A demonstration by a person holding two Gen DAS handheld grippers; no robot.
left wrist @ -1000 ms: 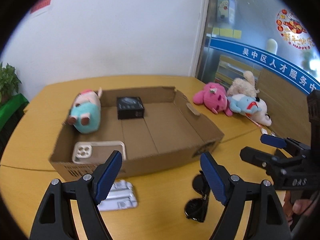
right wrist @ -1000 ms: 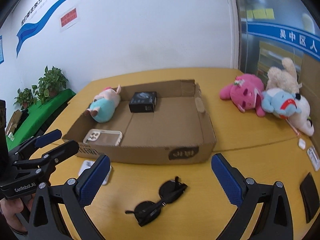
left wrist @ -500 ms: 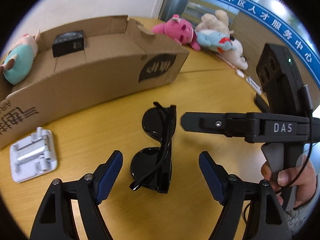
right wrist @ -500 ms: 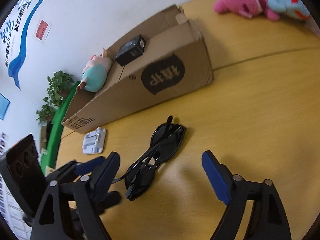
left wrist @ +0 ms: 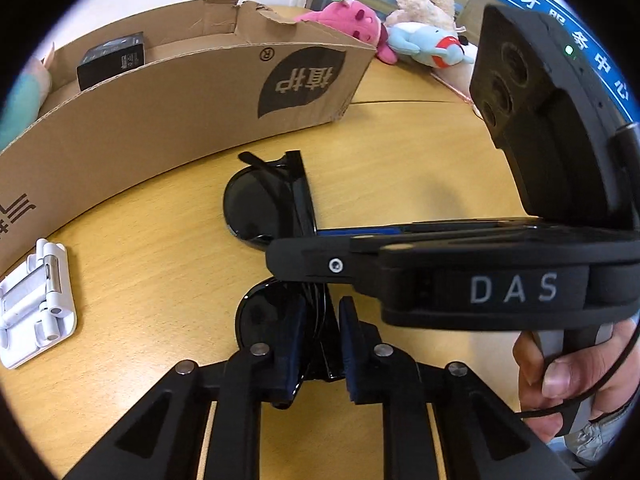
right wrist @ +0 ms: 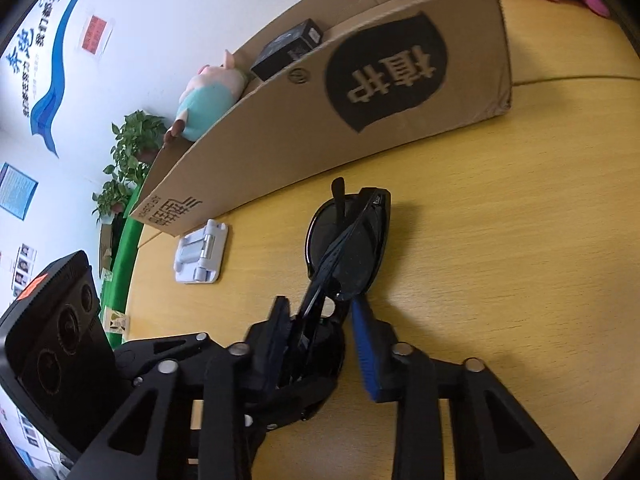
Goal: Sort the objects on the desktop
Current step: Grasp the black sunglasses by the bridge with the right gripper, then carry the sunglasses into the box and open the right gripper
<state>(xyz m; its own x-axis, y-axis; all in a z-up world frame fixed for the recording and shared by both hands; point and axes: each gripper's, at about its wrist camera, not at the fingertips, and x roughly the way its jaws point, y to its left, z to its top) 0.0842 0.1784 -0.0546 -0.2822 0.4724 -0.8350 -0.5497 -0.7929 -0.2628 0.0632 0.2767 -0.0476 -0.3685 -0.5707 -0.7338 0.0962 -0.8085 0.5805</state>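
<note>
Black folded sunglasses [left wrist: 264,204] lie on the yellow table in front of the cardboard box [left wrist: 168,100]. My left gripper [left wrist: 320,344] is shut on the sunglasses' near lens and frame. My right gripper [right wrist: 320,344] is closed around the same sunglasses [right wrist: 352,248] from the side, its blue pads against the frame near the bridge. The right gripper's body crosses the left wrist view [left wrist: 460,276], held by a hand. The box [right wrist: 360,92] holds a black case [left wrist: 112,60] and a pig plush [right wrist: 208,96].
A white folding phone stand [left wrist: 36,300] lies left of the sunglasses, also in the right wrist view [right wrist: 200,256]. Pink, blue and cream plush toys [left wrist: 400,32] lie on the table behind the box's right end. Green plants [right wrist: 128,160] stand beyond the table's left edge.
Both grippers came down to the table and closed on the sunglasses; half a second ago both were open with the sunglasses lying between the fingers.
</note>
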